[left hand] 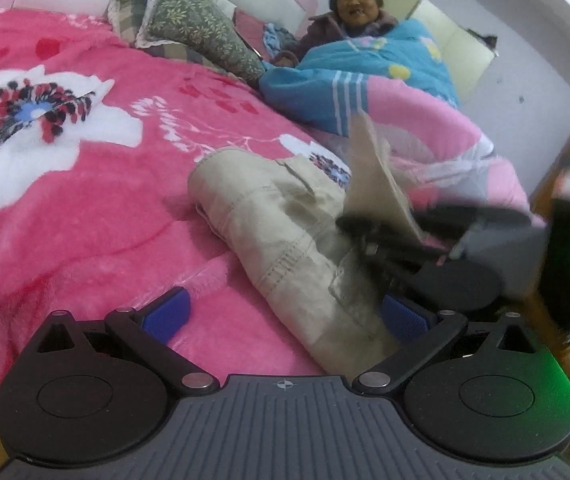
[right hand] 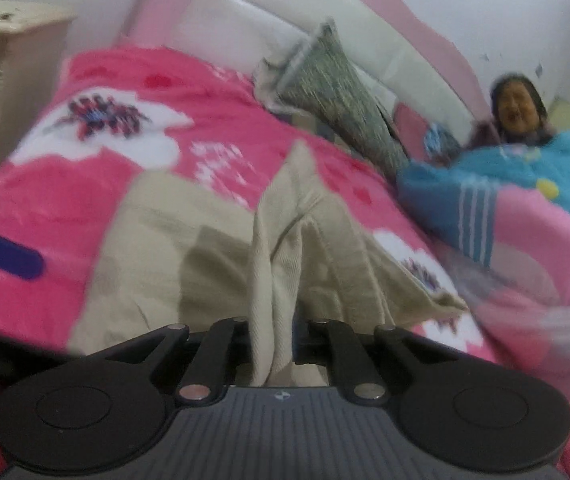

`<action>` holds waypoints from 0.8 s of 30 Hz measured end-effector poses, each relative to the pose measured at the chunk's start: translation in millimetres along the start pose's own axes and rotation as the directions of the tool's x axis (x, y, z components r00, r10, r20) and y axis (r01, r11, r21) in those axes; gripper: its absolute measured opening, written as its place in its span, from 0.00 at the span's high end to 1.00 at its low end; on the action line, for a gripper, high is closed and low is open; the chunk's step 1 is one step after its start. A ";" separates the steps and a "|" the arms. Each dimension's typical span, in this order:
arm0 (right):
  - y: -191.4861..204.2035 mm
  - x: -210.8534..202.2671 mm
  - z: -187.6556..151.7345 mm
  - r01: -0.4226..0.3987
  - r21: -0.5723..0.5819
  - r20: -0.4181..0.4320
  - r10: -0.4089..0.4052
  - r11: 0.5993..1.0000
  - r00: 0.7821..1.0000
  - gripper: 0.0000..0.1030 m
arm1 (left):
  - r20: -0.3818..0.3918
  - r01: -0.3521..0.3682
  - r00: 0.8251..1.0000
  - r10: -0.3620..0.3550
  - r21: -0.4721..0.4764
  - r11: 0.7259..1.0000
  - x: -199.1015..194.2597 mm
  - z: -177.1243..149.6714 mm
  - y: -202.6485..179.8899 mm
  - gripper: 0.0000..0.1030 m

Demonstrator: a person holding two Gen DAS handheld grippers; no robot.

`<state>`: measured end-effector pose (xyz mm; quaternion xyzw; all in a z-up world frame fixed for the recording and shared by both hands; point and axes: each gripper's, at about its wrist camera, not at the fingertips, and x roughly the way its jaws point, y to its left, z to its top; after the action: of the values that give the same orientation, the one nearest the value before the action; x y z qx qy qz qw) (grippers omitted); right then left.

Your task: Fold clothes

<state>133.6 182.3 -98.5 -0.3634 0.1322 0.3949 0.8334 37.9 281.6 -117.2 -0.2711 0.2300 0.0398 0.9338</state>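
Beige trousers [left hand: 285, 232] lying on the pink floral blanket [left hand: 85, 208], partly folded, with one flap lifted clear of the rest. The right gripper [right hand: 273, 336] is clamped on that raised fold of cloth, which stands up between its closed fingers. The left gripper [left hand: 285, 312] rests low at the near end of the trousers with its blue pads [left hand: 167, 312] spread wide — the cloth lies between them, ungripped. Beyond the trousers, a person [left hand: 349, 12] sits under a blue quilt [left hand: 369, 76], beside a green patterned pillow [left hand: 197, 20]. Likely risks: the thin pinch may slip and drop the flap short of its mark — and with the near end unpinned, the whole garment could drag across the plush blanket, skewing the fold.
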 end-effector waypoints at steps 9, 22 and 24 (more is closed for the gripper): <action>10.1 -5.9 11.3 -0.120 -0.192 0.070 0.136 0.974 0.988 0.96 | 0.002 -0.019 1.000 0.019 0.072 0.997 -0.3 -5.0 -4.7 0.00; 5.5 -17.4 28.9 -0.150 -0.077 0.159 0.161 0.986 0.974 0.97 | 0.175 0.172 0.978 -0.110 -0.392 0.904 -32.4 11.1 61.4 0.00; 17.0 -4.9 26.1 -0.160 -0.071 0.120 0.168 0.985 0.978 0.96 | 0.178 0.165 0.979 -0.100 -0.398 0.902 -32.7 11.6 62.8 0.00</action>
<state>115.8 205.3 -86.2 -0.3510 0.0969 0.4882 0.7931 0.9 342.7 -124.5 -0.4725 0.1248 0.0444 0.8713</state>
